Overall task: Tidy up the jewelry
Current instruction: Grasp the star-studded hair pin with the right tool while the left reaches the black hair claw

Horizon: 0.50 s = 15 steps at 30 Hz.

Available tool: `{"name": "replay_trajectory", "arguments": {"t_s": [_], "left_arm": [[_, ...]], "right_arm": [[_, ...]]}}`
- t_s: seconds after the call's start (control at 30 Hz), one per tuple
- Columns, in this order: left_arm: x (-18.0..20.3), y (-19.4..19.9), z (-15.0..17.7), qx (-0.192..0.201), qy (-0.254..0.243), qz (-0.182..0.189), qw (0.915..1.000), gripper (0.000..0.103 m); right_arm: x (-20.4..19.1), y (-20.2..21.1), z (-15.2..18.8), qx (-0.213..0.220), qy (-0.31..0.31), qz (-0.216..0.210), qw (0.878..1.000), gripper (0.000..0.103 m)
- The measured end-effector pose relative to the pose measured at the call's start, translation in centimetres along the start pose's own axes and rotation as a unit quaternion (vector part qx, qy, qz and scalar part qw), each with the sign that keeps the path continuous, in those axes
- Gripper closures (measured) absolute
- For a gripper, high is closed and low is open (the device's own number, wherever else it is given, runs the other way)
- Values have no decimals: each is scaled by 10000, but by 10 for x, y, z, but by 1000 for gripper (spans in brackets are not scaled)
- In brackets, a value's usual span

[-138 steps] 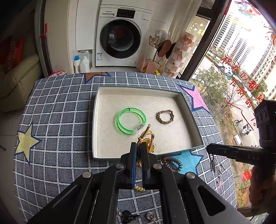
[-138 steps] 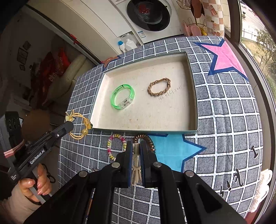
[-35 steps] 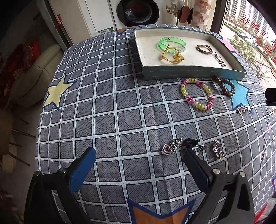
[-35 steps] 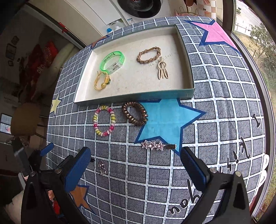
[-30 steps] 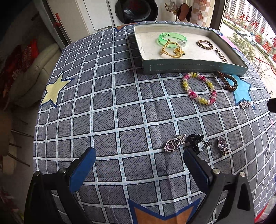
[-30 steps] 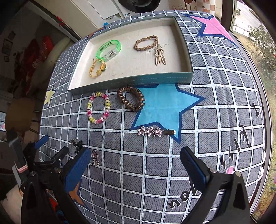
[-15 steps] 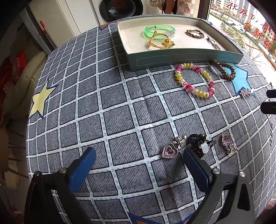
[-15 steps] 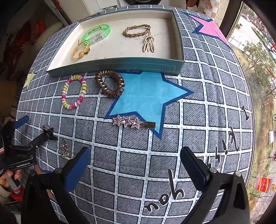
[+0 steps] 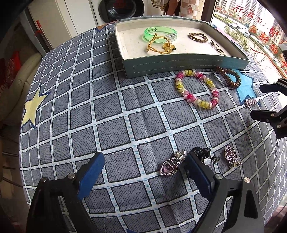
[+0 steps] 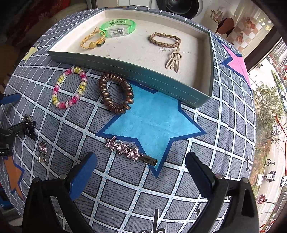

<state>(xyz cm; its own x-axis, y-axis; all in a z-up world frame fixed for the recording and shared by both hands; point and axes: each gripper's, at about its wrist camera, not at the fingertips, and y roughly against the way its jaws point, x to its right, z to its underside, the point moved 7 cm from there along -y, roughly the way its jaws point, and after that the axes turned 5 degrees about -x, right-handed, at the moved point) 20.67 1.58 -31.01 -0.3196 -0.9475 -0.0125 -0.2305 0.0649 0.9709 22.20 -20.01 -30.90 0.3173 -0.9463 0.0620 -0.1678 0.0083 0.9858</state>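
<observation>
A teal tray [image 9: 179, 63] [image 10: 125, 69] holds a green bangle [image 9: 159, 34], a yellow hair tie [image 9: 159, 45], a braided brown band [image 10: 164, 40] and a beige clip [image 10: 174, 61]. On the cloth lie a pink-yellow bead bracelet [image 9: 197, 89] [image 10: 70, 87], a brown coil tie [image 10: 115, 93], a pink star clip [image 10: 127, 150] and heart earrings [image 9: 168, 165] [image 9: 230, 156]. My left gripper [image 9: 145, 170] is open low over the cloth, its right finger beside a black clip [image 9: 206, 157]. My right gripper [image 10: 140, 170] is open, just short of the star clip.
The table is round with a grey checked cloth [image 9: 107, 116] with star patches. A washing machine [image 9: 122, 9] stands behind it, a window [image 10: 269, 107] to the right and a sofa [image 9: 12, 68] to the left.
Both grippers were shut on jewelry earlier and are now open. Both have come down and forward, the left toward the heart earrings, the right toward the star clip.
</observation>
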Motion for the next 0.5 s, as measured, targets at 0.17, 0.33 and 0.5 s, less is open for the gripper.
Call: {"name": "replay_trajectory", "arguments": {"t_s": [0.17,0.33,0.5], "left_arm": [[10,5,-6,42,-129,210,9997,25],[23,8,-12,47,-319,292,9991,44],[38,7,-13,-2,-430,255,9988,65]], "right_arm": [[-4,-7,-5,-73,49,-258,9996,14],[-11,0,-10,-18,120,-278,9995,39],[-18,5,-7,-86,125,-241,9996,60]]}}
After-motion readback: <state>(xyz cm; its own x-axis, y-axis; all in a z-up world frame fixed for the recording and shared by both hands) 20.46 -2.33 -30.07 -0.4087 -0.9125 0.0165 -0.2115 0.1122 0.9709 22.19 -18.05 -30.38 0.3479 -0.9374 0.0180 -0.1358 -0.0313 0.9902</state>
